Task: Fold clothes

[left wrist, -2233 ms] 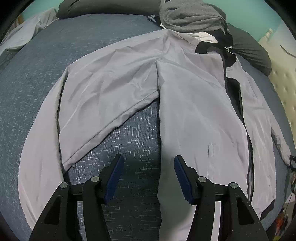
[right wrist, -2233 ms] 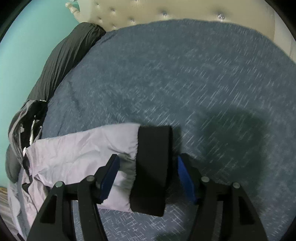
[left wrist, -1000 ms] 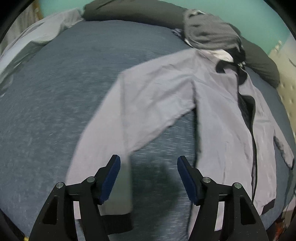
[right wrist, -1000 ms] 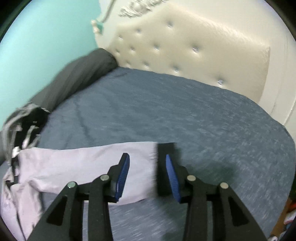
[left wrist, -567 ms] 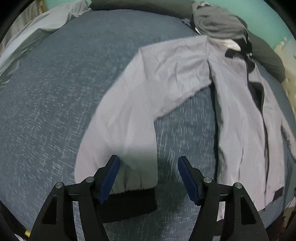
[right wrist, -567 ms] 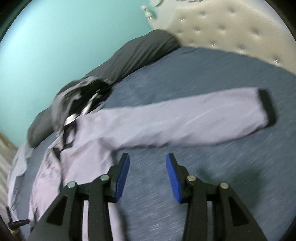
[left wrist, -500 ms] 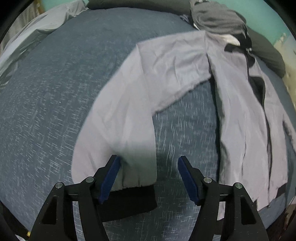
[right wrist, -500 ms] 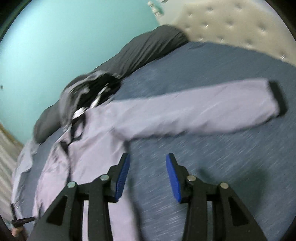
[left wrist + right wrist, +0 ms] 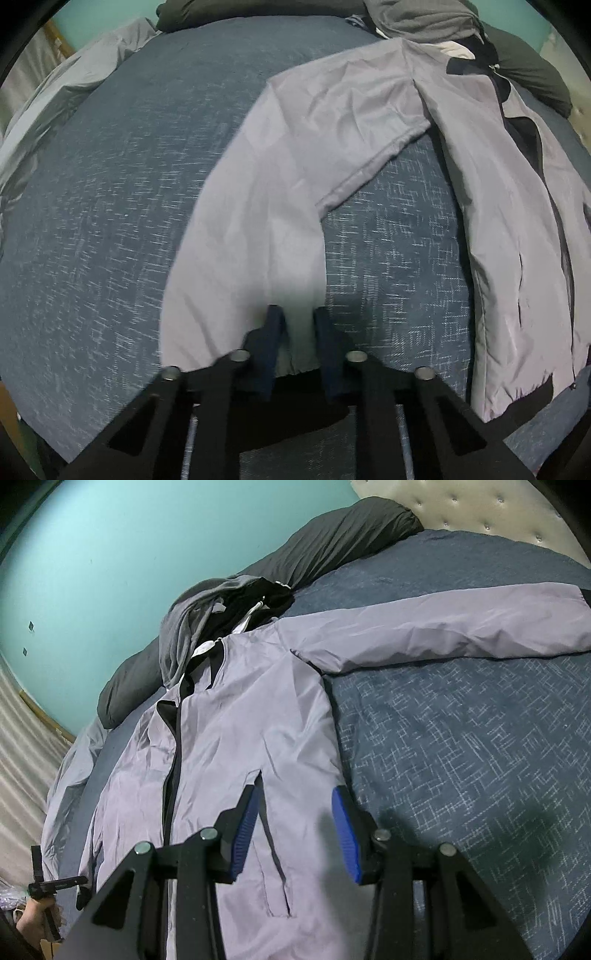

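Observation:
A light grey jacket (image 9: 240, 731) with a black zip line and black cuffs lies flat and face up on the dark blue bed (image 9: 461, 760). In the left wrist view its sleeve (image 9: 266, 221) runs down to my left gripper (image 9: 297, 314), whose jaws are shut on the sleeve end just above the black cuff. In the right wrist view the other sleeve (image 9: 443, 627) lies stretched out to the right. My right gripper (image 9: 295, 805) is open and empty, hovering over the jacket's side panel near the pocket slit.
A heap of grey and black clothes (image 9: 221, 605) lies at the jacket's collar. A dark bolster (image 9: 332, 542) runs along the teal wall. A tufted cream headboard (image 9: 461, 506) stands at the right. A pale blanket (image 9: 66, 92) lies at the bed's left edge.
My left gripper has come down onto the sleeve end and closed on it. My right gripper has let go of the other sleeve, swung over the jacket body and opened a little wider.

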`<move>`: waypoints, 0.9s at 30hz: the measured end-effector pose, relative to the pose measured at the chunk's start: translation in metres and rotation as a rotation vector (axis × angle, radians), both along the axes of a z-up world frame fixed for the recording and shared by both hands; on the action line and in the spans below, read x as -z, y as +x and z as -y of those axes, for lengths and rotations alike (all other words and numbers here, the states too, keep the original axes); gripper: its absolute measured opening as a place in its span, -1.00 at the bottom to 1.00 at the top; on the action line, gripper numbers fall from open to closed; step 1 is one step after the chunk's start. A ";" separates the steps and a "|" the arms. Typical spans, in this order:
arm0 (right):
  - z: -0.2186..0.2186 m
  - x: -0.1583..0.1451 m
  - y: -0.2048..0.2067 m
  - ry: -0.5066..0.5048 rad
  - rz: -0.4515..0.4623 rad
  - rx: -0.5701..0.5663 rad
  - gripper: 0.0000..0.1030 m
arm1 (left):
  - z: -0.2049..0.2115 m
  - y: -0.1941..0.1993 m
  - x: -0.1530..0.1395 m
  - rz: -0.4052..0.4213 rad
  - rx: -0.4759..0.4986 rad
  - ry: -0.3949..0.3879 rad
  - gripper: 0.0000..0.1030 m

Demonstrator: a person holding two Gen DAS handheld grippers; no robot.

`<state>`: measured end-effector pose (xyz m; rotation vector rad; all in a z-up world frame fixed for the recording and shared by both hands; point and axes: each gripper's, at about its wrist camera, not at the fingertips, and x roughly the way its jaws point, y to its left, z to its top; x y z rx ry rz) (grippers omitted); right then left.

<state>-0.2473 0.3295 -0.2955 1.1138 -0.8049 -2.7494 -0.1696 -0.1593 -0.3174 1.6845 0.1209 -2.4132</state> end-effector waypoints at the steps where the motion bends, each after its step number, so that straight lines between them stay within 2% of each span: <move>1: -0.001 0.000 0.001 -0.003 0.000 0.002 -0.19 | 0.002 0.001 -0.003 -0.003 0.001 -0.005 -0.84; 3: 0.000 0.002 0.002 -0.008 0.000 0.003 -0.19 | 0.004 0.004 -0.010 -0.018 0.006 -0.019 -0.92; 9: 0.002 0.003 0.004 -0.008 0.001 -0.007 -0.19 | 0.035 0.013 -0.047 -0.080 -0.041 -0.032 -0.94; 13: 0.006 0.002 0.004 -0.009 0.001 -0.021 -0.19 | 0.083 0.017 -0.067 -0.107 -0.158 -0.045 -0.94; 17: 0.007 0.002 0.004 -0.010 0.002 -0.022 -0.19 | 0.133 0.024 -0.070 -0.110 -0.305 -0.033 -0.79; 19: 0.008 0.003 0.004 -0.009 0.005 -0.023 -0.19 | 0.150 0.029 -0.071 -0.126 -0.360 -0.039 -0.55; 21: 0.009 0.003 0.004 -0.006 0.007 -0.026 -0.19 | 0.162 0.035 -0.071 -0.142 -0.399 -0.048 -0.15; 22: 0.009 0.003 0.004 -0.004 0.008 -0.027 -0.19 | 0.166 0.037 -0.071 -0.148 -0.417 -0.056 -0.09; 24: 0.010 0.003 0.004 -0.003 0.009 -0.028 -0.19 | 0.172 0.041 -0.068 -0.155 -0.433 -0.066 -0.04; 27: 0.011 0.003 0.004 -0.003 0.010 -0.030 -0.19 | 0.163 0.040 -0.056 -0.134 -0.368 -0.044 -0.04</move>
